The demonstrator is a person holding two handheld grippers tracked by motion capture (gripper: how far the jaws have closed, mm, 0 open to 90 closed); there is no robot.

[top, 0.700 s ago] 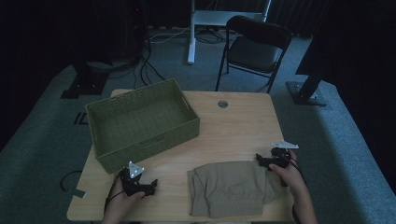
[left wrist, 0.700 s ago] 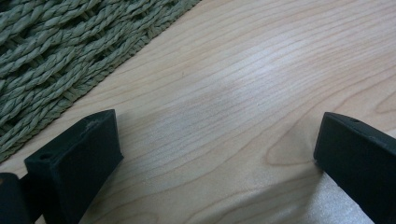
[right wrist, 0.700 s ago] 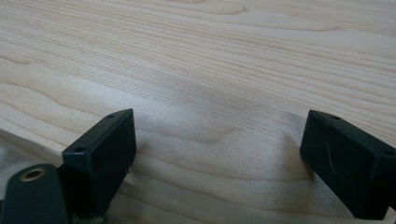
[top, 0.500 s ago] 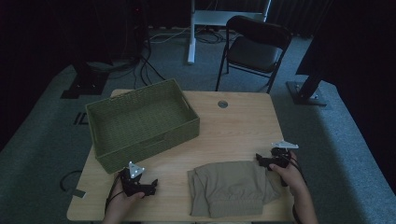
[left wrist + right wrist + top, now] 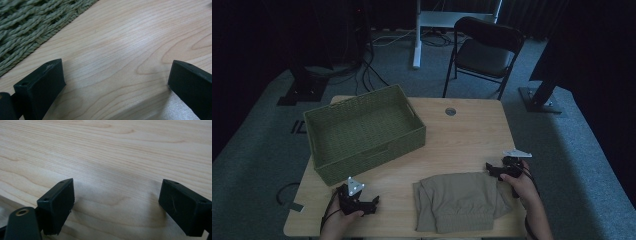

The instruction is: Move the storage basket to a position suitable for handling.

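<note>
1. Left gripper [image 5: 371, 202] low over the table [image 5: 472, 130] near its 7 o'clock corner, held from behind by the left hand [image 5: 343, 216], forearm entering from 6 o'clock; pointing toward 3 o'clock.
2. Jaws spread wide, nothing between them; bare wood under them in the left gripper view [image 5: 117, 82], basket weave [image 5: 27, 27] at 10 o'clock.
3. Right gripper [image 5: 492, 170] near the 4 o'clock edge, gripped by the right hand [image 5: 519, 182], wrist angled in from 5 o'clock; pointing toward 9 o'clock.
4. Jaws likewise wide apart and empty, just above wood in the right gripper view [image 5: 116, 195].
5. Cloth [image 5: 459, 202] folded flat at the 6 o'clock edge, between both grippers; its 2 o'clock corner just beside the right gripper, touch not clear; well apart from the left one.
6. Basket [image 5: 362, 132] at 10 o'clock on the table, just beyond the left gripper.
</note>
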